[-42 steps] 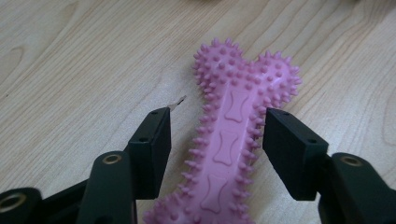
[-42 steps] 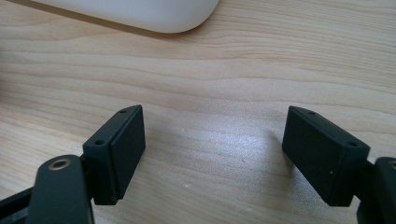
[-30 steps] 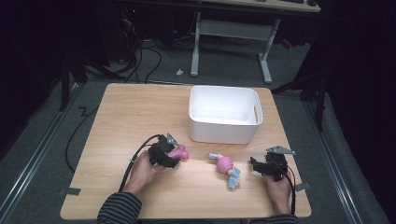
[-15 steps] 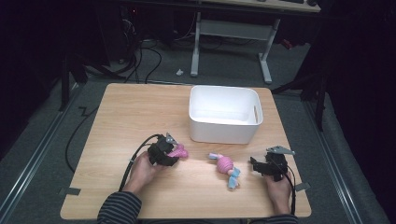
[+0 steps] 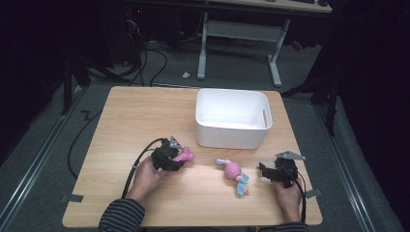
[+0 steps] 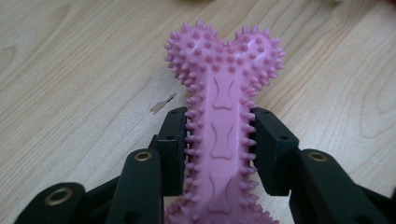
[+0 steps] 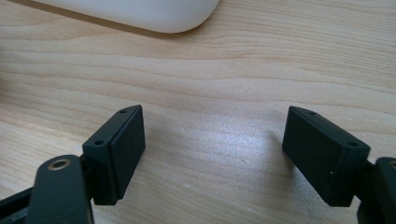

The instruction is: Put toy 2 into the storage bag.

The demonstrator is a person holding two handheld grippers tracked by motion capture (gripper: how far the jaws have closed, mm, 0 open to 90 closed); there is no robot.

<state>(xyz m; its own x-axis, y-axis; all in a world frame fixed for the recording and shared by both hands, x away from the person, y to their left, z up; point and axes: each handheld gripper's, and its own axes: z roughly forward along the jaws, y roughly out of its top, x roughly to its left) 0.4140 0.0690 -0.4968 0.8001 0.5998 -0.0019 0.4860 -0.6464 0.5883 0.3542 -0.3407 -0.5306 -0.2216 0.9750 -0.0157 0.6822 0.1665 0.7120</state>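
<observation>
A pink spiked bone-shaped toy [image 6: 224, 116] lies between the jaws of my left gripper [image 6: 219, 140], which are shut on its shaft just above the wooden table. From above, that left gripper [image 5: 175, 155] sits at the table's front left with the pink bone toy [image 5: 185, 155] sticking out to the right. A second toy [image 5: 234, 172], pink with pale blue ends, rests on the table between the two hands. My right gripper [image 7: 212, 142] stands open over bare wood, nothing between its jaws. In the high view the right gripper [image 5: 265, 171] is at the front right, right of the second toy.
A white plastic bin [image 5: 232, 118] stands at the table's back centre-right, and its rounded corner [image 7: 140, 11] shows at the top of the right gripper view. The wooden table [image 5: 125, 121] has free room on its left half. Cables trail from both grippers.
</observation>
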